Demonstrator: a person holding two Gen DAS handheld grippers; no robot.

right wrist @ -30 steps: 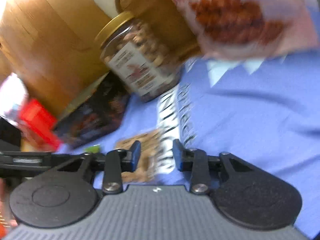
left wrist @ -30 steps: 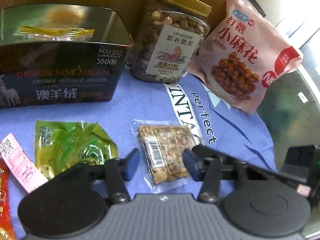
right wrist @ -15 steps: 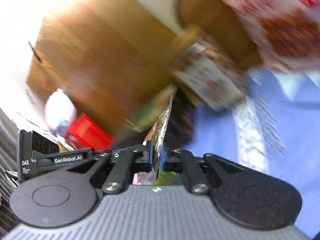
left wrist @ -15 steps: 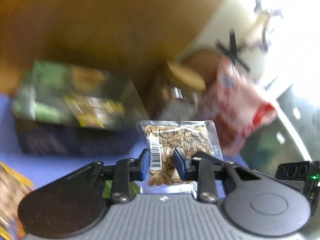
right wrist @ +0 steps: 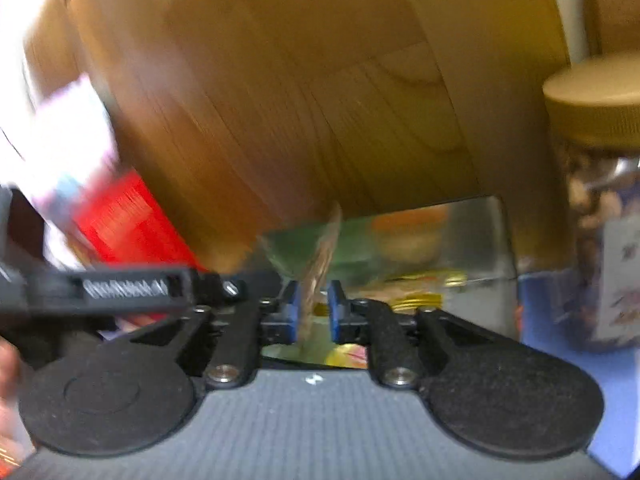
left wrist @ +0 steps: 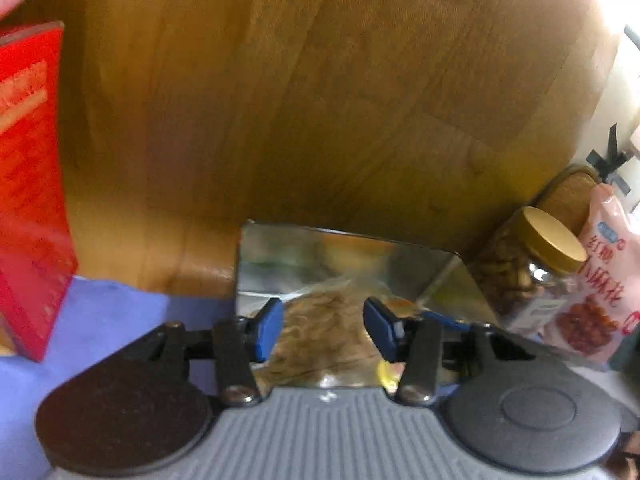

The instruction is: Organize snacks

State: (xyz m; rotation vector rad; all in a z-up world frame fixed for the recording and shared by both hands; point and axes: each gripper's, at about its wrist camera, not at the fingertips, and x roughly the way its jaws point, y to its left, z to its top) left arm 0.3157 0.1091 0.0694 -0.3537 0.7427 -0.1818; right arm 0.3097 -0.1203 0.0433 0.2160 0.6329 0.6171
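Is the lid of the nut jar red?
No, the nut jar beside the metal tin wears a gold lid.

One shiny open tin stands against the wooden panel, with one clear packet of nuts over it. To the tin's right stand one gold-lidded jar and one pink snack bag; to its left, one red box.

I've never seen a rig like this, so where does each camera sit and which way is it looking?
Left wrist: rides on the left gripper, facing the open tin box; its blue fingers show, opening around the peanut packet.
Right wrist: rides on the right gripper, facing the same box, fingers opening beside the packet's edge; a hand shows at the left edge.
Shared: tin box, packet, gold-lidded jar.
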